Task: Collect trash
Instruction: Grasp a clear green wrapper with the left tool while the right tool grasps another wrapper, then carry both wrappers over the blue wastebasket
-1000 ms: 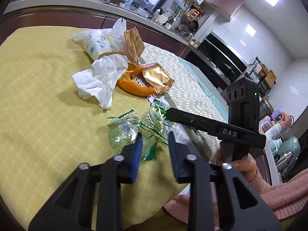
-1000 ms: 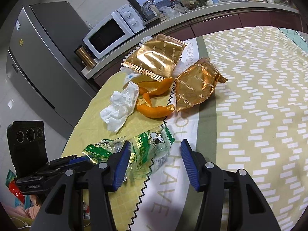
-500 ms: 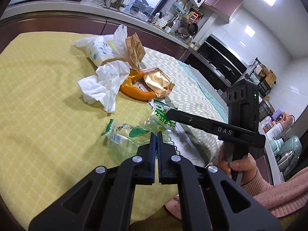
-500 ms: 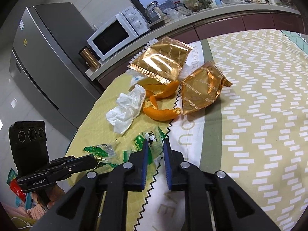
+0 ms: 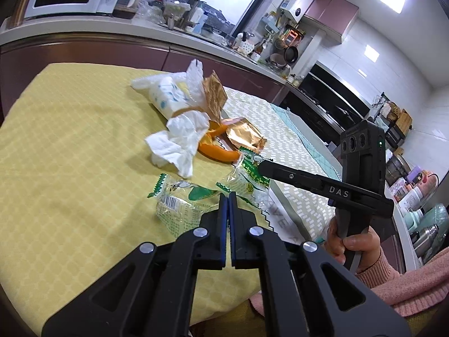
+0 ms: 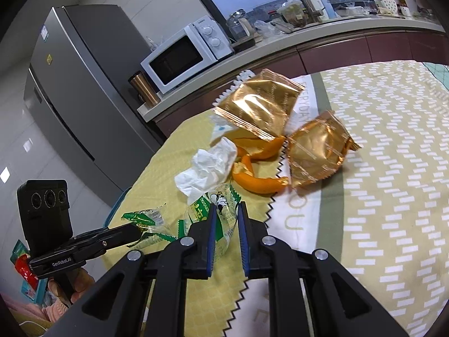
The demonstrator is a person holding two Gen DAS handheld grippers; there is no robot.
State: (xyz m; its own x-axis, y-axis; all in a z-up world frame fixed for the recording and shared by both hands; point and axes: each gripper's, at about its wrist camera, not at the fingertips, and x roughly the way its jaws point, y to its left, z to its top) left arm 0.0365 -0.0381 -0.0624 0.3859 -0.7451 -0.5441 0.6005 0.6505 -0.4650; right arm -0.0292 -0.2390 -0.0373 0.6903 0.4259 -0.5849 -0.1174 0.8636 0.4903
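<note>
Two clear snack wrappers with green print lie near the front of the yellow tablecloth point(image 5: 70, 154). My left gripper point(image 5: 228, 196) is shut on the edge of the nearer wrapper point(image 5: 182, 199), which is lifted slightly. From the right wrist view that same left gripper point(image 6: 134, 227) pinches the wrapper's point(image 6: 143, 217) corner. My right gripper point(image 6: 227, 207) is shut on the second green wrapper point(image 6: 221, 205), which is crumpled between its blue pads. In the left wrist view the right gripper point(image 5: 263, 167) comes in from the right, onto that wrapper point(image 5: 249, 177).
Behind the wrappers lie a crumpled white tissue point(image 6: 207, 171), orange peel point(image 6: 258, 182), two gold foil packets point(image 6: 258, 106) point(image 6: 317, 151) and a white printed bag point(image 5: 165, 95). A patterned cloth point(image 6: 393, 196) covers the right of the table. A counter with a microwave point(image 6: 182, 56) runs behind.
Both grippers have shut, each on a green wrapper. The left gripper has then risen a little, lifting its wrapper's edge. The rest of the trash has not moved.
</note>
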